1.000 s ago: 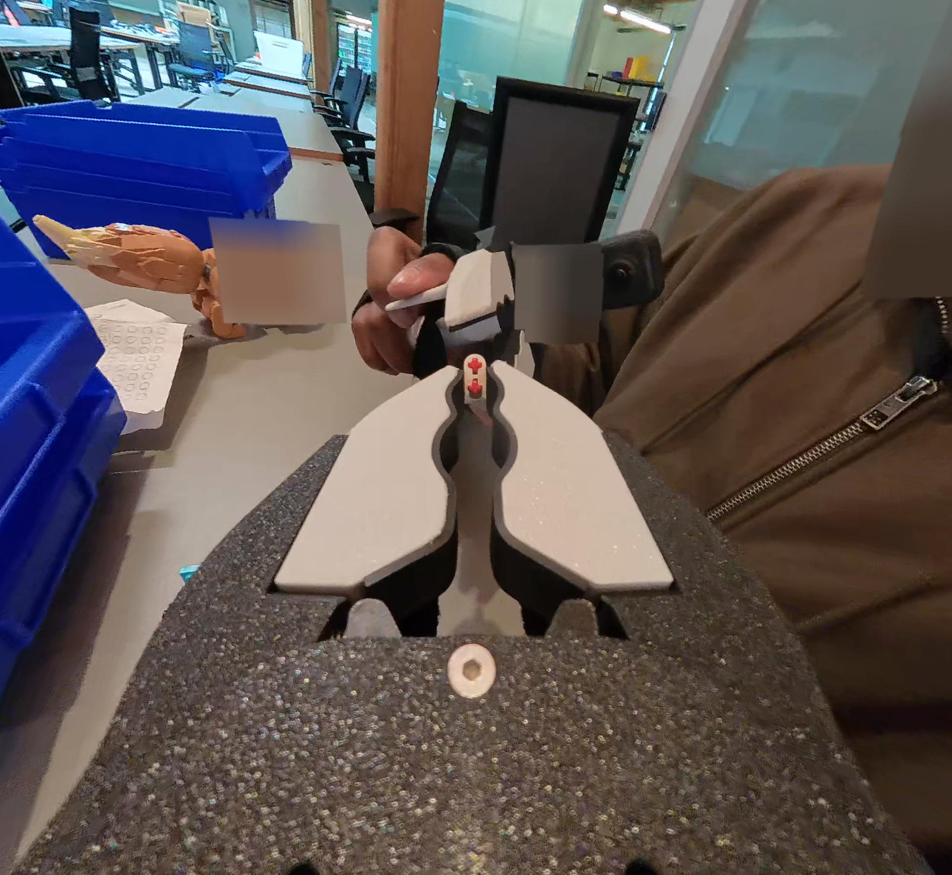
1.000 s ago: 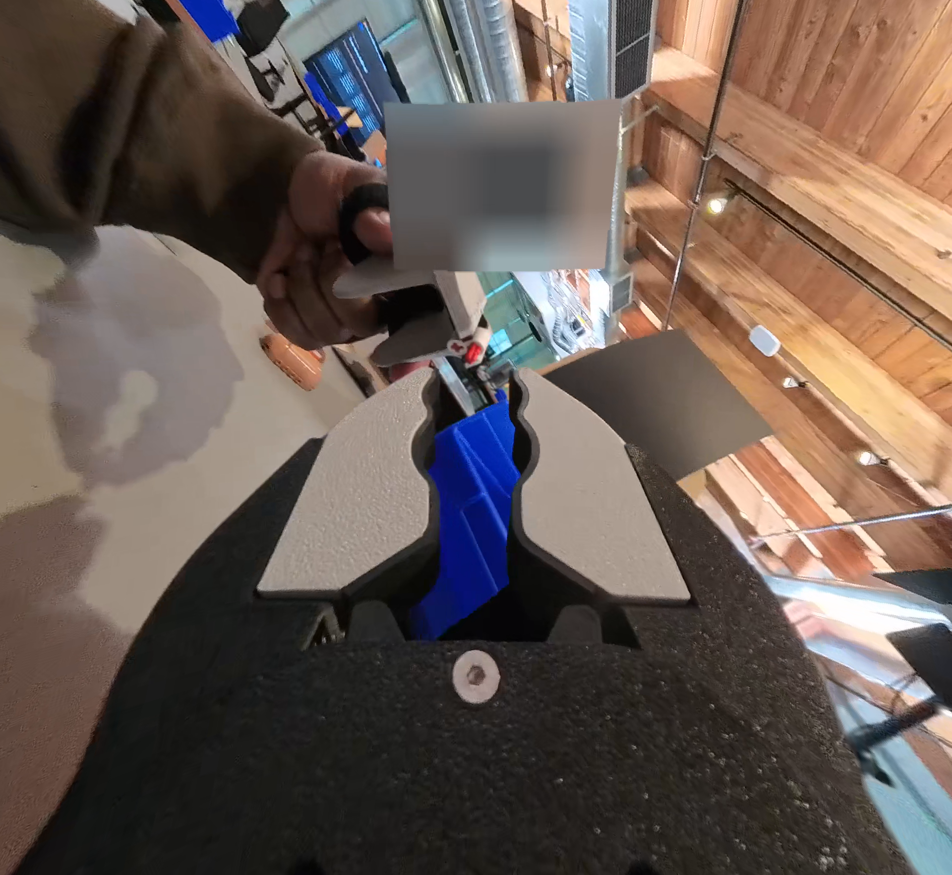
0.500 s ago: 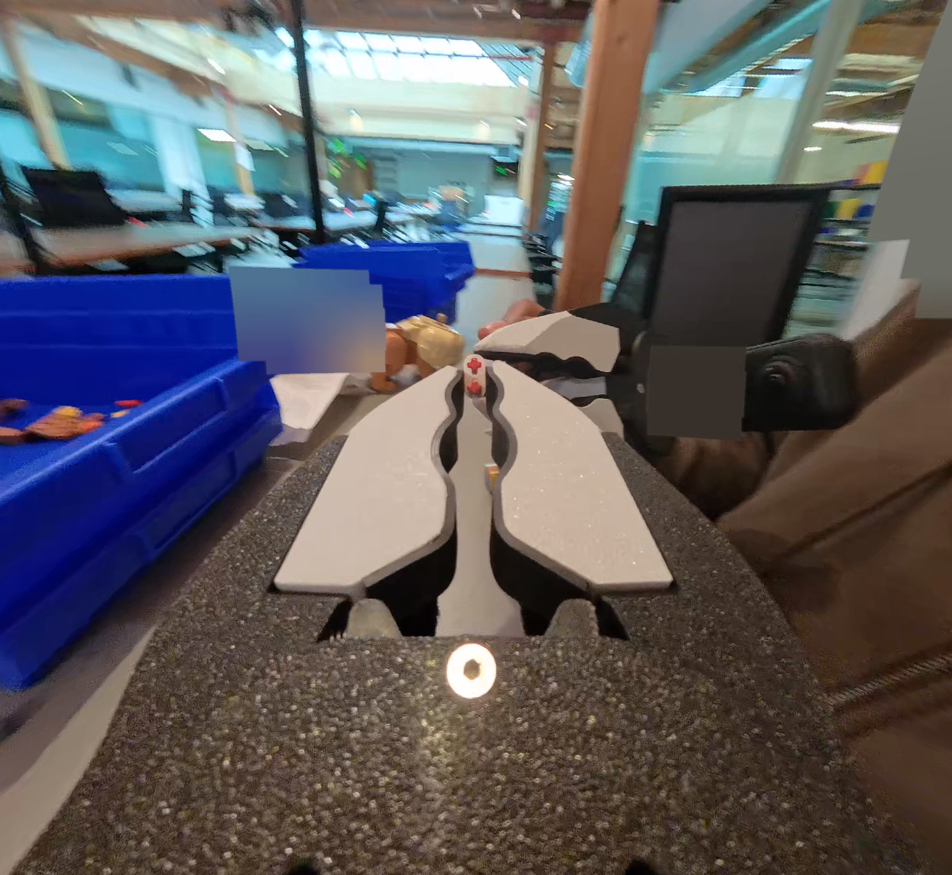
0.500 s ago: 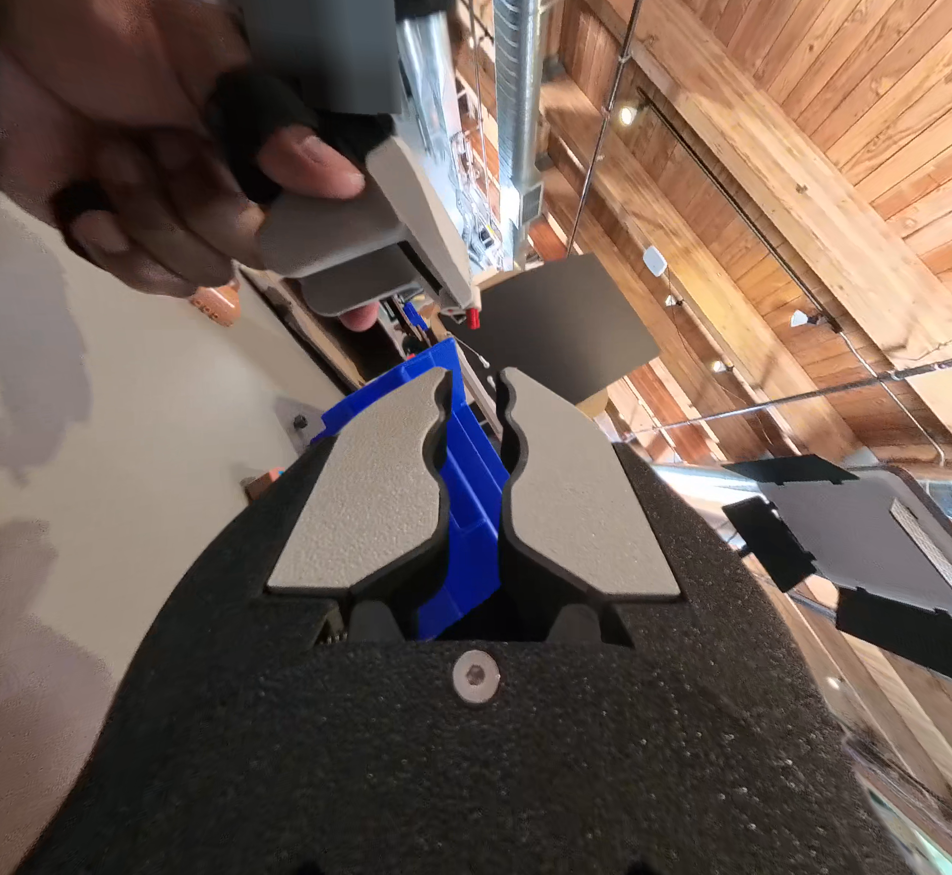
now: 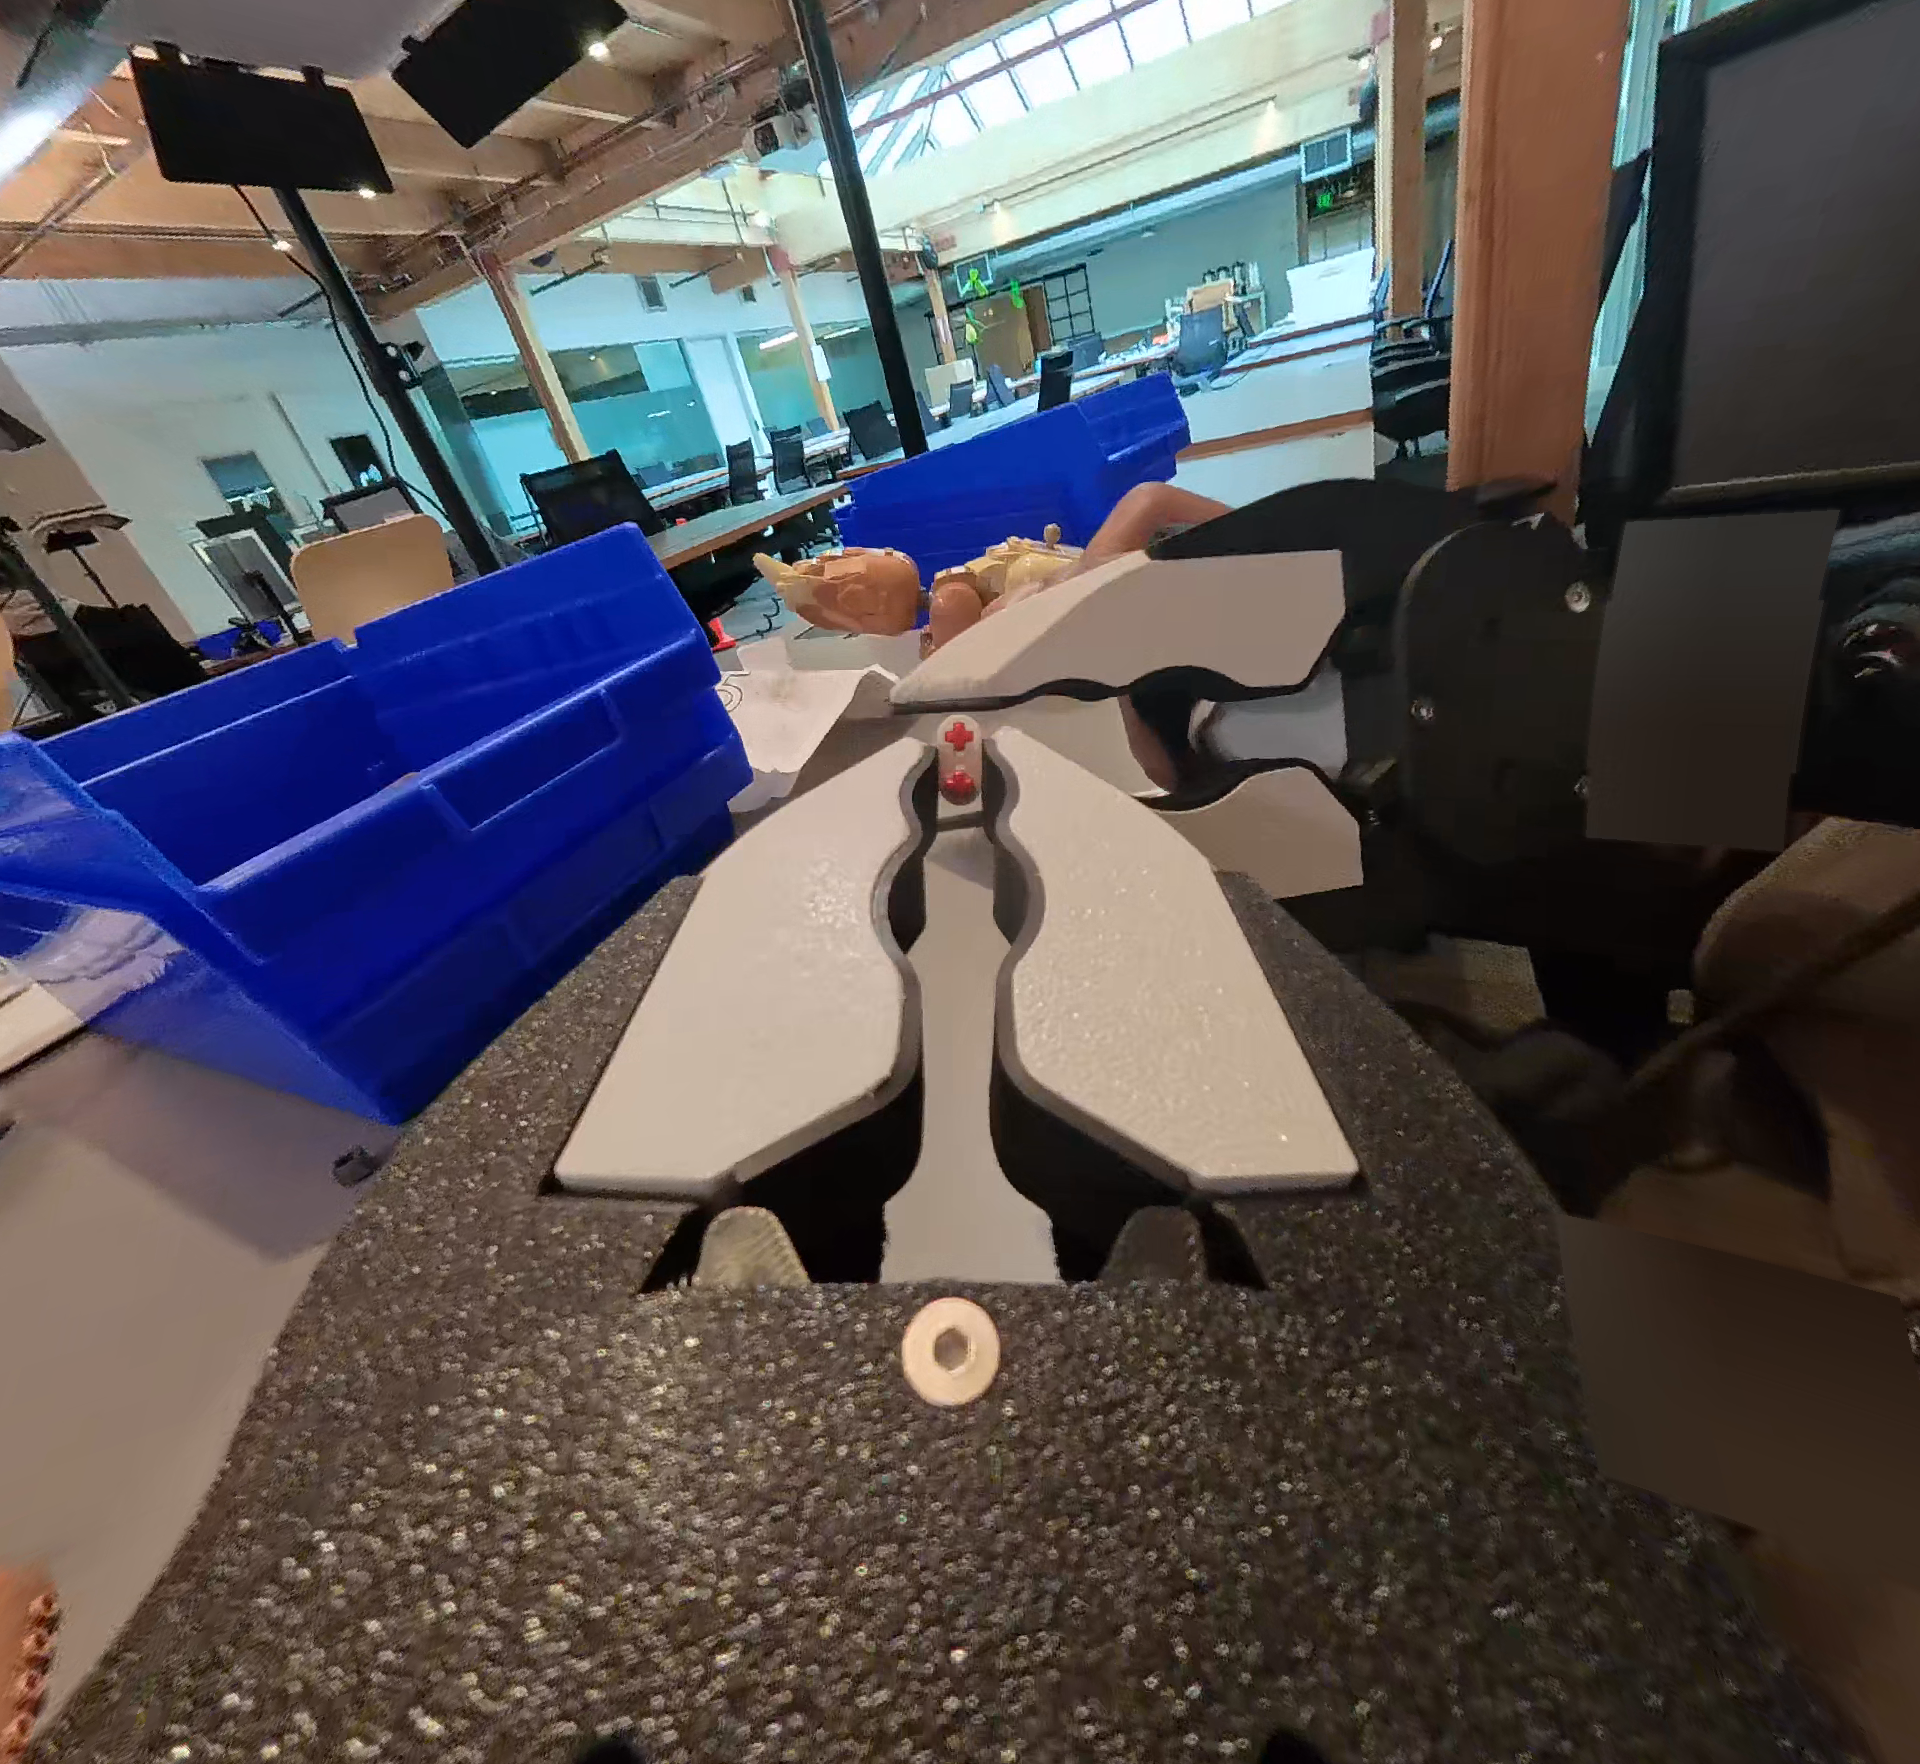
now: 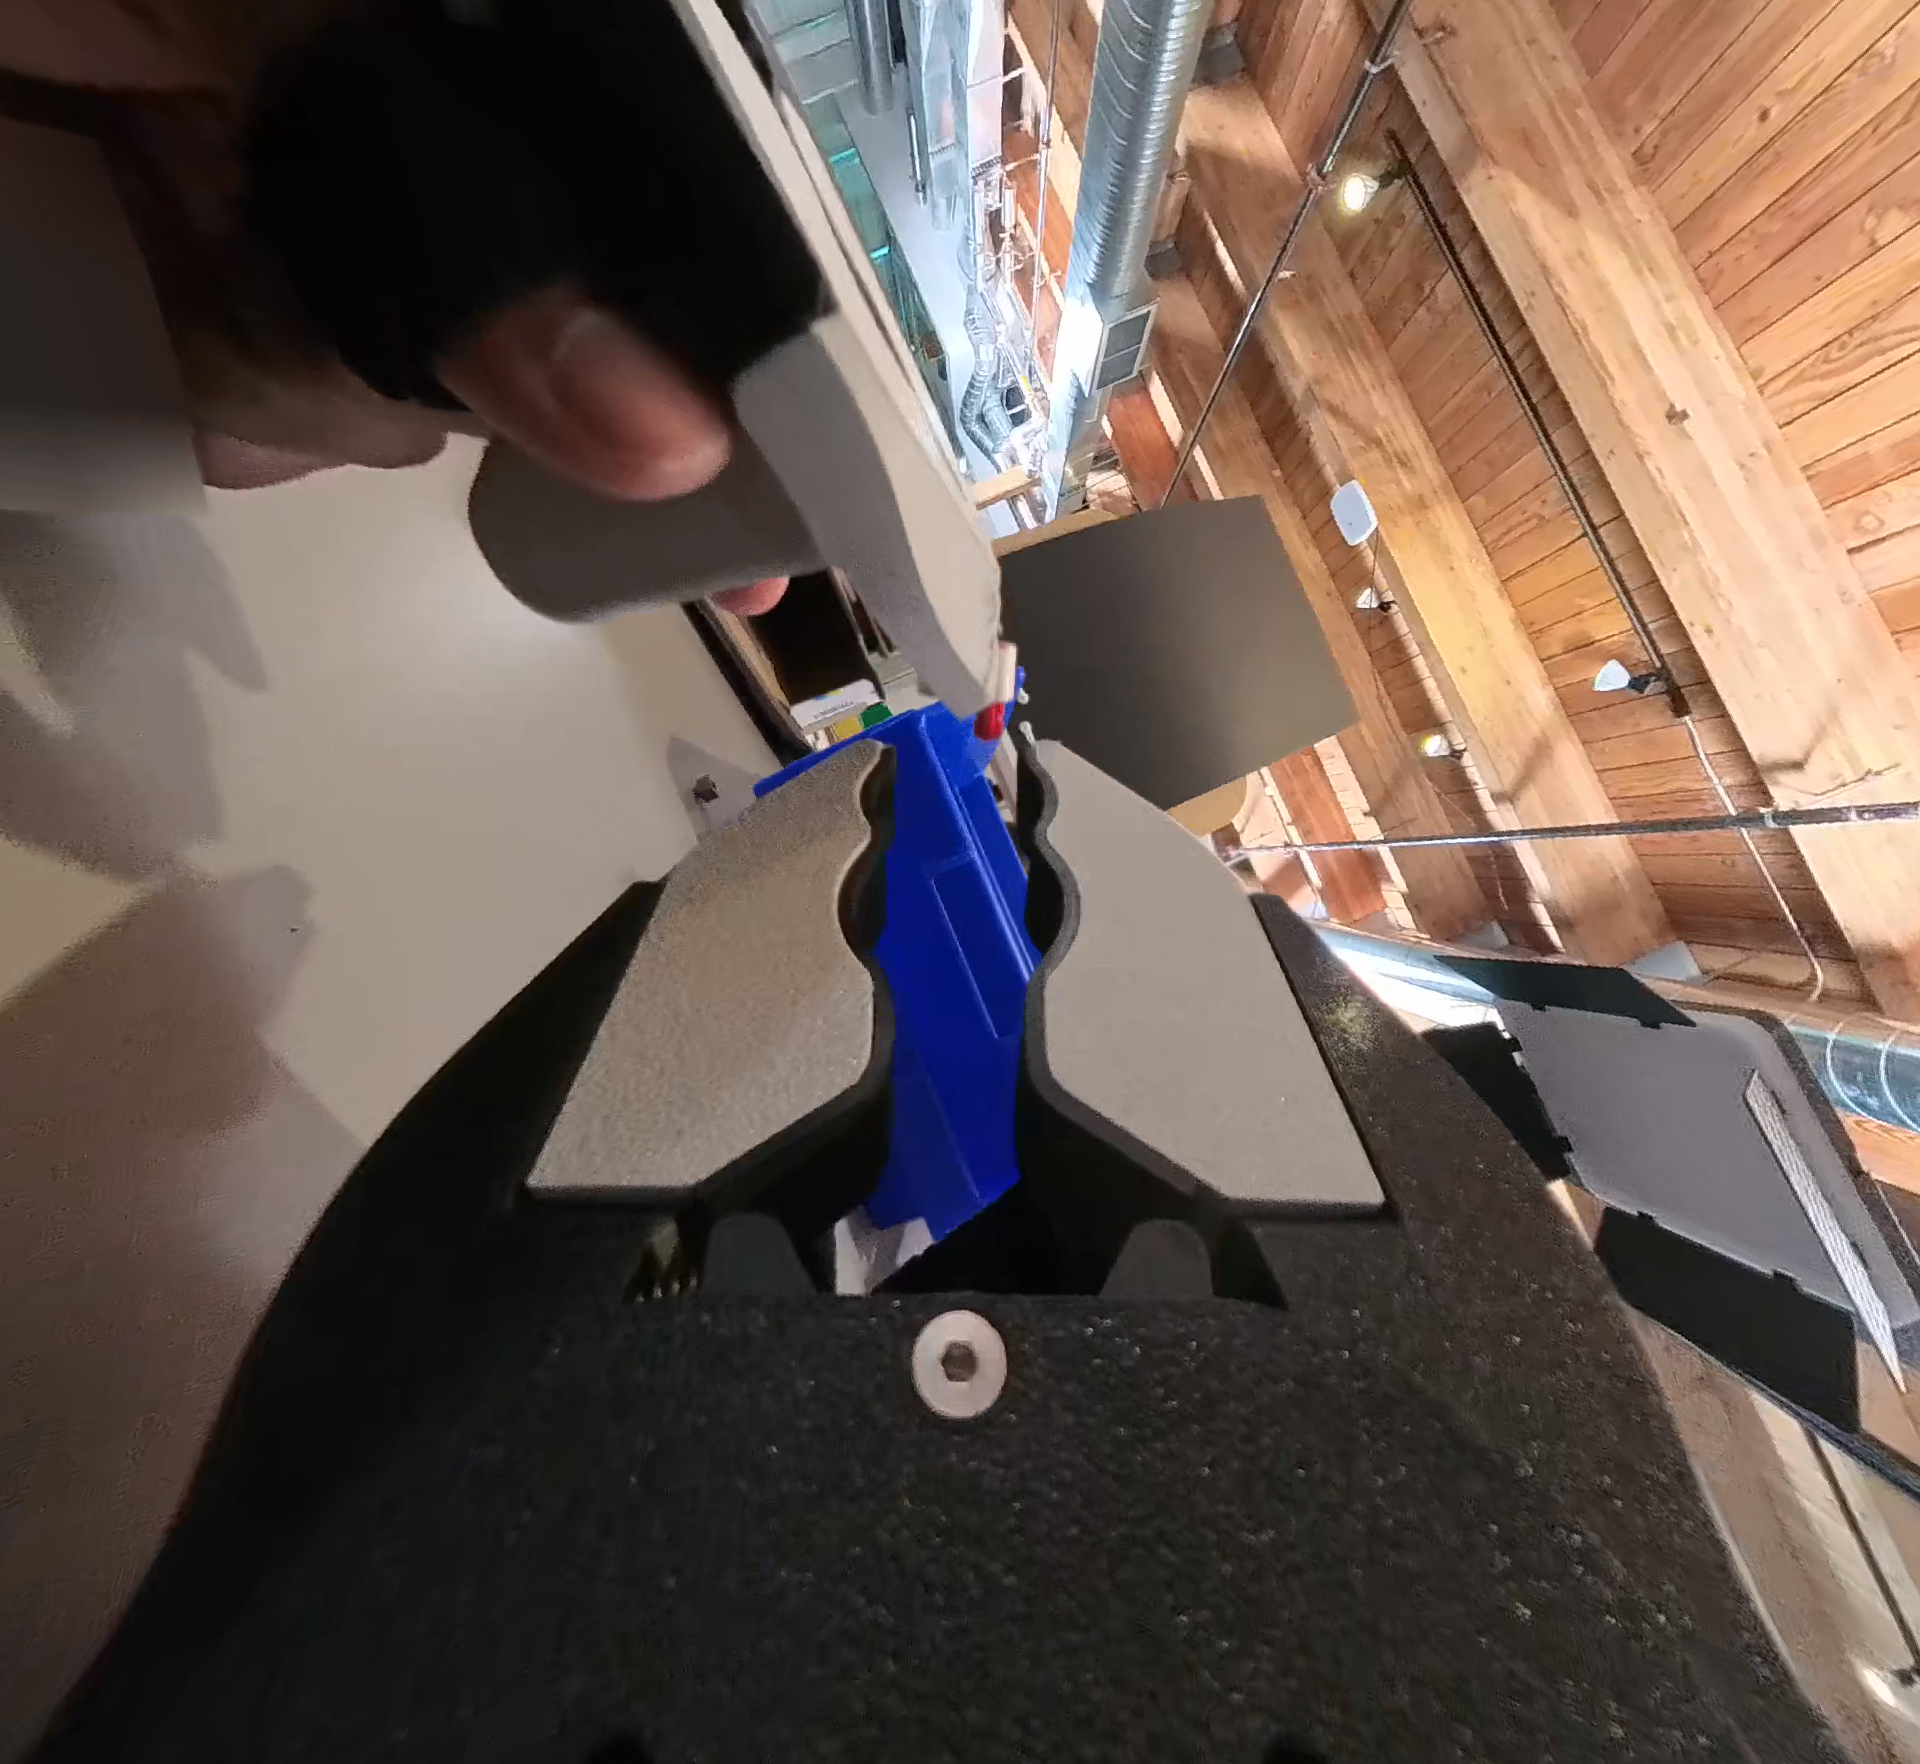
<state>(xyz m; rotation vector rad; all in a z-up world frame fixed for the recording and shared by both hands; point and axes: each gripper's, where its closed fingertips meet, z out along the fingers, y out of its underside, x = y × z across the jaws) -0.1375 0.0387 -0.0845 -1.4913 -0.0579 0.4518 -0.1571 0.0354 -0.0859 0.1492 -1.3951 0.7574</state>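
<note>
The small white piece (image 5: pixel 957 746), marked with a red cross and a red dot, sits pinched upright between the tips of the left gripper (image 5: pixel 957 764), which is closed on it. That hold is unchanged over the last second. What has changed is everything around it. The left gripper has swung away from the person's brown jacket and now points level across the surface (image 5: pixel 156 1299) towards the blue bins (image 5: pixel 436 779).

The right gripper (image 6: pixel 956 758) has come in much closer. In the left wrist view it reaches in from the right, and its upper finger (image 5: pixel 1122 623) ends just above the piece, though I cannot tell whether they touch. Its jaws stand apart, wider than half a second ago, and hold nothing. In the right wrist view the left gripper now fills the upper left, a thumb (image 6: pixel 592 405) pressed on it. The red bit of the piece is just beyond the right gripper's tips, near but not between them.

Farther off, a toy figure (image 5: pixel 862 587) lies on the surface beyond a paper sheet (image 5: pixel 800 717).
</note>
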